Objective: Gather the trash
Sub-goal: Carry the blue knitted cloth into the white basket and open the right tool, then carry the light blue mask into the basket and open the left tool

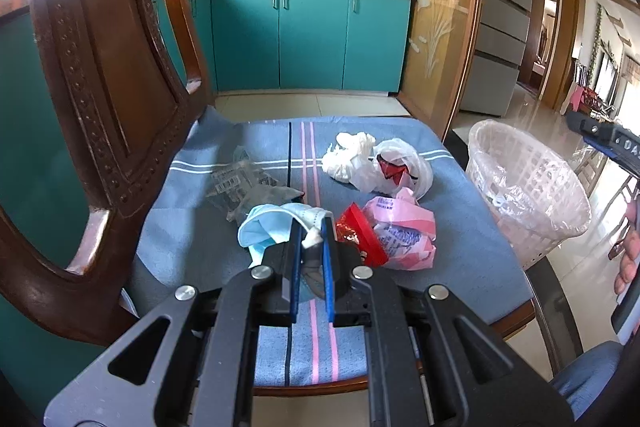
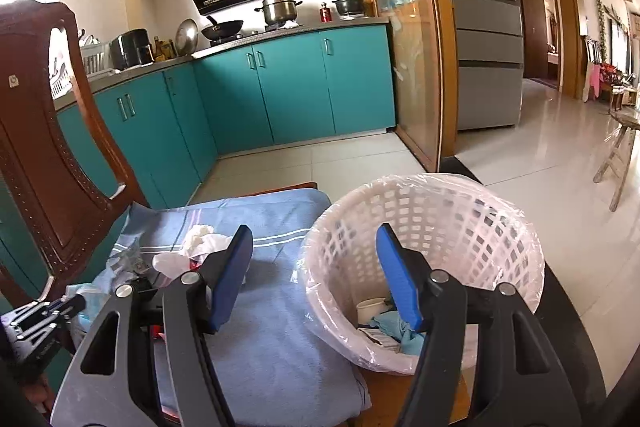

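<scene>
My left gripper [image 1: 312, 227] is shut on a blue face mask [image 1: 266, 229] lying on a chair seat covered by a blue cloth [image 1: 460, 251]. Beside it lie a red wrapper [image 1: 360, 237], a pink bag [image 1: 404, 231], a white plastic bag [image 1: 400, 167], a crumpled white tissue [image 1: 346, 155] and a clear wrapper [image 1: 240, 187]. A white lined basket [image 1: 528, 187] stands right of the chair. My right gripper [image 2: 314, 247] is open and empty, over the basket's [image 2: 432, 223] left rim; some trash [image 2: 392, 327] lies in the basket.
The carved wooden chair back [image 1: 100, 87] rises close on the left. Teal kitchen cabinets [image 1: 308, 39] stand behind. A wooden glass door frame [image 1: 460, 27] stands behind the basket. A wooden stool [image 2: 620, 163] stands far right on the tiled floor.
</scene>
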A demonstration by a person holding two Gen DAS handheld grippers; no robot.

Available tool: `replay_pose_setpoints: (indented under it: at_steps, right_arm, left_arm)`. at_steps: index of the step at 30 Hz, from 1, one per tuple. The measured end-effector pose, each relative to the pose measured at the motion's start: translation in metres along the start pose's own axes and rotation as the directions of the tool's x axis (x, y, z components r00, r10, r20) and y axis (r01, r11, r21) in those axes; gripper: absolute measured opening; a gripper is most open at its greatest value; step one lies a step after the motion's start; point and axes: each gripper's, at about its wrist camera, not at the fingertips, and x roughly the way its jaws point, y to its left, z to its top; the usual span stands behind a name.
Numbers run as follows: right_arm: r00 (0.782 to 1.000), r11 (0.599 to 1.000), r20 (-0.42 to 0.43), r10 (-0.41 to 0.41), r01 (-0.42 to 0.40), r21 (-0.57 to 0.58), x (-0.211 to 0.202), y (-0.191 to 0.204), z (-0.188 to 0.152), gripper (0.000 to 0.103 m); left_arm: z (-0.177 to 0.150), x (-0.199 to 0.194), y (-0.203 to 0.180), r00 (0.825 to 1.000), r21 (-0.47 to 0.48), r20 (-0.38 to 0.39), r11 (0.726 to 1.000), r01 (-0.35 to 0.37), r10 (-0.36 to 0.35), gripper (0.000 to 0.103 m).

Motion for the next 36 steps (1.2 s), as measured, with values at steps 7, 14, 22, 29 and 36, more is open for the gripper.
replay_pose_setpoints:
  at_steps: [7,14,22,29,36]
  right_arm:
    - [0.997,0.998,0.08,-0.008,0.003,0.061,-0.021,-0.015,0.005,0.073]
    - [0.966,0.968,0.232,-0.11,0.051,0.246,-0.051,-0.055,0.007,0.076]
    - [0.97,0.962,0.217,-0.11,0.049,0.268,-0.047,-0.067,0.008,0.076]
    - [0.991,0.985,0.13,-0.037,0.014,0.172,-0.027,-0.038,0.005,0.076]
    - [0.997,0.998,0.025,0.067,-0.067,0.005,-0.017,0.024,-0.012,0.077]
  left_arm:
    - [0.027,0.009,-0.049,0.997,0.052,-0.014,0.995,0.082,-0.082,0.01]
    - [0.101,0.03,-0.164,0.948,0.111,0.01,0.942,0.316,-0.319,0.011]
    - [0.121,0.048,-0.196,0.944,0.118,0.019,0.938,0.326,-0.33,0.077]
    - [0.08,0.005,-0.087,0.977,0.032,0.076,0.98,0.196,-0.198,0.088]
    - [0.028,-0.026,0.007,0.995,-0.063,0.092,0.998,-0.018,0.024,0.092]
